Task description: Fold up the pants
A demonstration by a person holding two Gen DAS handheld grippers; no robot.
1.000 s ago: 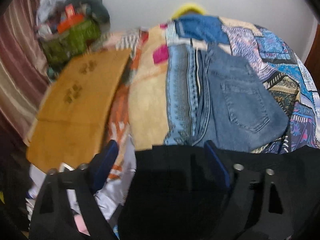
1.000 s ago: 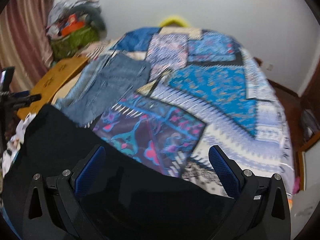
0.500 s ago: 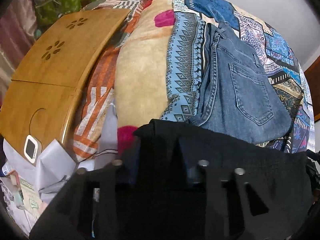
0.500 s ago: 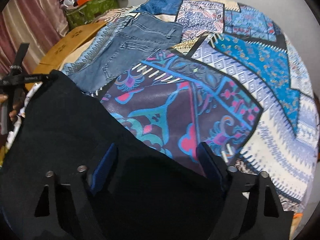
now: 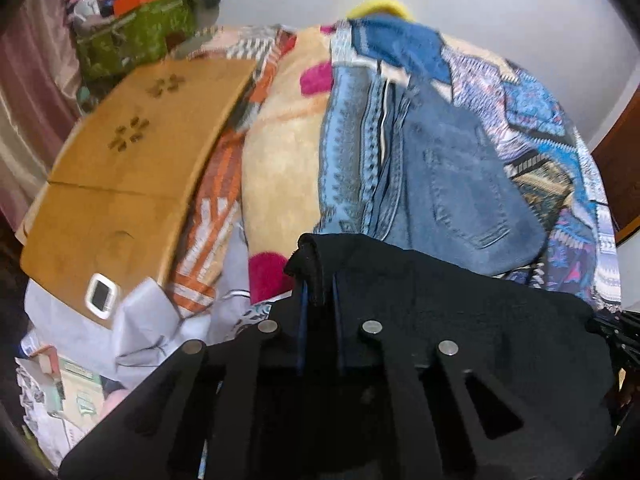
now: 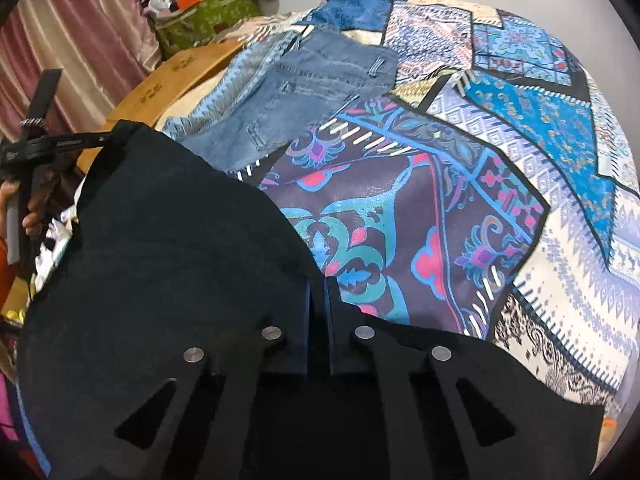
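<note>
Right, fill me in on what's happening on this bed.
A person is folding black pants on the patterned bedspread. Both jaws have just been closing: the left gripper pinches a bunched edge, the right gripper another edge. Folded blue jeans lie beyond, untouched.

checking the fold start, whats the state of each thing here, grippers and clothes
left gripper: jaws just closed, shut on a bunched edge of the black pants
right gripper: jaws just closed, shut on the pants' edge
black pants: spread on the bed, one edge pinched at both ends, not yet folded over
jeans: lying flat on the bedspread, untouched
wooden board: lying flat beside the bed
</note>
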